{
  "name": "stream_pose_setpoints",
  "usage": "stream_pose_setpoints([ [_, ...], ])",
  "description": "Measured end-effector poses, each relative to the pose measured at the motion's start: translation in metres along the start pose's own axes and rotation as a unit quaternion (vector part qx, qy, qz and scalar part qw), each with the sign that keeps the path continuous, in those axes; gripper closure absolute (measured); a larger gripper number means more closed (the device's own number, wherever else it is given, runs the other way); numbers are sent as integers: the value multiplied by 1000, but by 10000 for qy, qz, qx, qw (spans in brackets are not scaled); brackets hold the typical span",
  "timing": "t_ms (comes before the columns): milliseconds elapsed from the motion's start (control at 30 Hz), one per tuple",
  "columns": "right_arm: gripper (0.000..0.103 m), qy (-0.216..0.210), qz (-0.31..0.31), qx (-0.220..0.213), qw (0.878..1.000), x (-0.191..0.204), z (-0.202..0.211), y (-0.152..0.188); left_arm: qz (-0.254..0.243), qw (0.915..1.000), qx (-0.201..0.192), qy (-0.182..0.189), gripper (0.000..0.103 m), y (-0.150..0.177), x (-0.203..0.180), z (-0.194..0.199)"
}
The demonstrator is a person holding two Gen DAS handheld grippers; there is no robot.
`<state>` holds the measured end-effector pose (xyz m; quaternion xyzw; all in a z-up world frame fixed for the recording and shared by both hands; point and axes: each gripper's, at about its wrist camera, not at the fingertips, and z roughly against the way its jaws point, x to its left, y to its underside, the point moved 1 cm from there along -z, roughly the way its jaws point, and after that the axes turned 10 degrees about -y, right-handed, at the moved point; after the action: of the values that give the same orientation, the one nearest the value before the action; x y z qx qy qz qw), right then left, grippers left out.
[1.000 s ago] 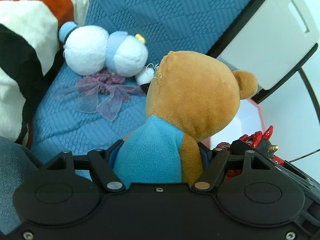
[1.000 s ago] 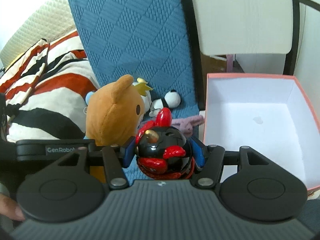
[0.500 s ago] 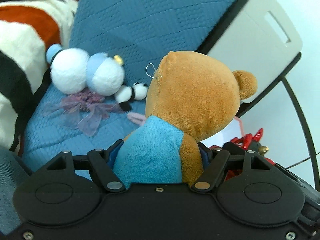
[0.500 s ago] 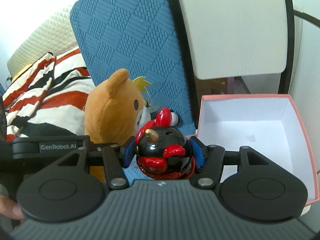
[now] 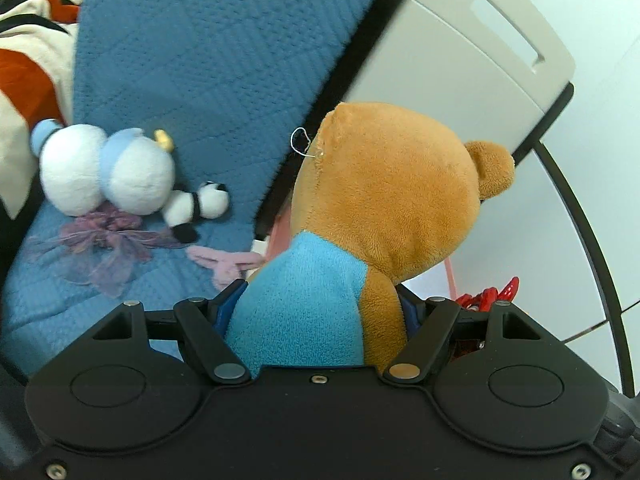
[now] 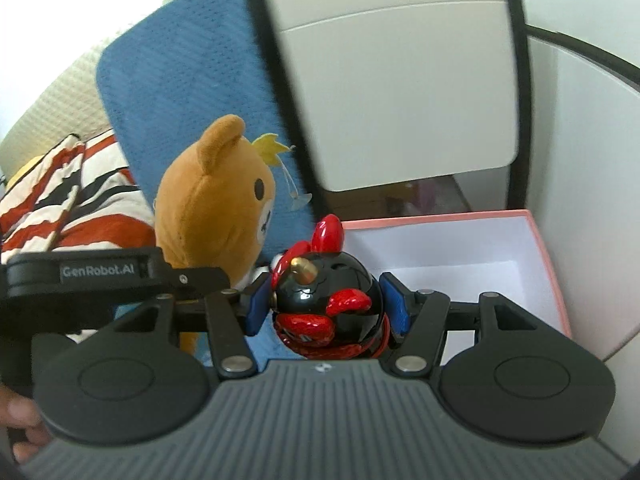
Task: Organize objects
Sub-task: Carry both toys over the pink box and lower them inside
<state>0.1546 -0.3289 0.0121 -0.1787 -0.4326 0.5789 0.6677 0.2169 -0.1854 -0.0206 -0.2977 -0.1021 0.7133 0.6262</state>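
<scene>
The teddy bear (image 5: 384, 216) sits clamped in the left gripper (image 5: 320, 312), left of the pink box (image 6: 536, 248). The right gripper (image 6: 326, 304) grips a black-and-red toy (image 6: 328, 304) at the box's near rim.

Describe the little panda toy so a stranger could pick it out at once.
Look at the blue quilted cushion in the left wrist view. At its foot lies a white and pale-blue plush doll; the small panda plush lies against its right side. It alone is black and white, and it is the smallest plush there.
</scene>
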Motion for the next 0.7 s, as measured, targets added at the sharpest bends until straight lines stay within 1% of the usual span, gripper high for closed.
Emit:
stream_pose_setpoints([
  [267,42,274,-262,143,9992,-55,-8,6,-241,9992,301,-39,31,5,-43,-48],
  [500,42,410,-496,545,9964,-107,-29,24,-415,9969,654,-152,31,20,-71,-93],
  [600,42,460,-570,714,9948,-124,-40,34,-529,9952,778,-266,31,26,-82,-112],
  [700,42,477,-673,870,9928,-141,-53,45,-805,9919,915,-354,31,35,-94,-131],
])
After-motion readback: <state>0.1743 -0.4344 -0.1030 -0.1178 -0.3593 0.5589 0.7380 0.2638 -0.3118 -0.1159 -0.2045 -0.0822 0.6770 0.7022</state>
